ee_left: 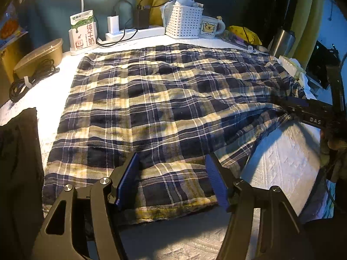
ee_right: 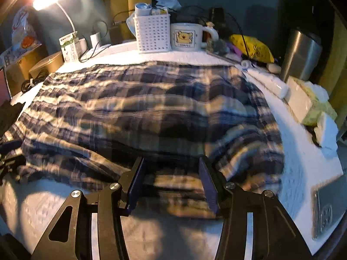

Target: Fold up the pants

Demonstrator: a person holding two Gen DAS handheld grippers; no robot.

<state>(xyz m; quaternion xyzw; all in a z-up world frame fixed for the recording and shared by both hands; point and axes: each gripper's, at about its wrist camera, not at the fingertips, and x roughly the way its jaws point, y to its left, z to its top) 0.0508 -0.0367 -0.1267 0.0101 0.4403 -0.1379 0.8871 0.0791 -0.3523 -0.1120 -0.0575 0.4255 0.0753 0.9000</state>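
Navy, cream and yellow plaid pants [ee_left: 160,108] lie spread on a white textured cloth [ee_left: 282,162]; they also fill the right wrist view [ee_right: 141,112], blurred. My left gripper [ee_left: 172,162] is open, its blue pads over the near hem of the pants. My right gripper [ee_right: 171,162] is open with its jaws on either side of a fold at the near right edge of the pants. In the left wrist view the right gripper [ee_left: 290,108] shows at the pants' right edge.
At the back stand a milk carton [ee_left: 83,31], a power strip with chargers [ee_left: 134,32], a white basket [ee_left: 184,22], a bear mug [ee_left: 210,28], a yellow bag [ee_left: 245,34] and a steel tumbler [ee_left: 282,41]. A brown bowl with cables [ee_left: 36,62] sits left. Dark cloth [ee_left: 19,162] lies near left.
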